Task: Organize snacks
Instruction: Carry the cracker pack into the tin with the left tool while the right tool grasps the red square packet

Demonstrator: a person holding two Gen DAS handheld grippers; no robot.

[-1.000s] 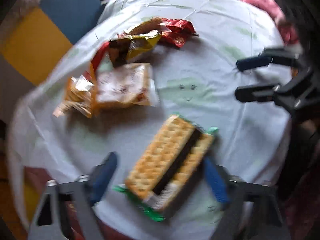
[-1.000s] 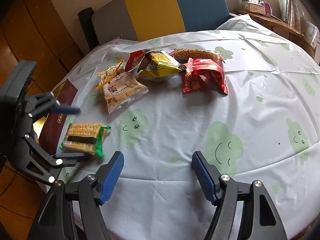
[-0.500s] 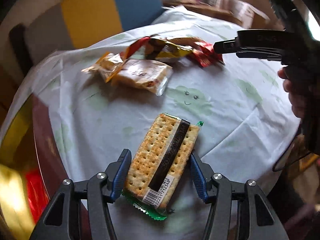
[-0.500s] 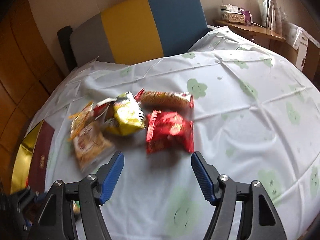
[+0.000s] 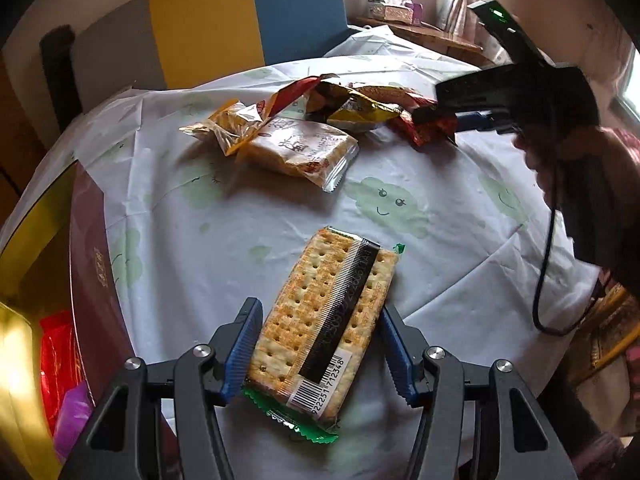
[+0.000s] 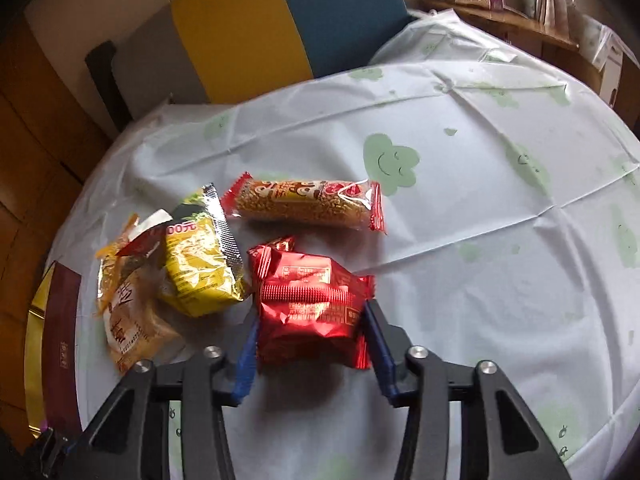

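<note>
My left gripper (image 5: 320, 348) is shut on a clear cracker pack (image 5: 328, 312) with a black stripe and barcode; both blue pads press its long sides near the table's front edge. A crinkled red foil packet (image 6: 308, 300) lies between the closing jaws of my right gripper (image 6: 312, 348), and both pads touch its sides. The left wrist view shows that right gripper (image 5: 472, 120) at the far right, on the red packet (image 5: 428, 128), with a hand behind it.
Near the red packet lie a yellow packet (image 6: 200, 272), a long orange bar (image 6: 304, 204) and a clear biscuit pack (image 5: 300, 148). A dark red and gold box (image 5: 88, 280) sits at the table's left edge. A yellow and blue chair (image 5: 240, 20) stands behind.
My right gripper moved forward over the cloth to the red packet and its jaws narrowed onto it. My left gripper rolled and closed on the cracker pack a second ago, then held still.
</note>
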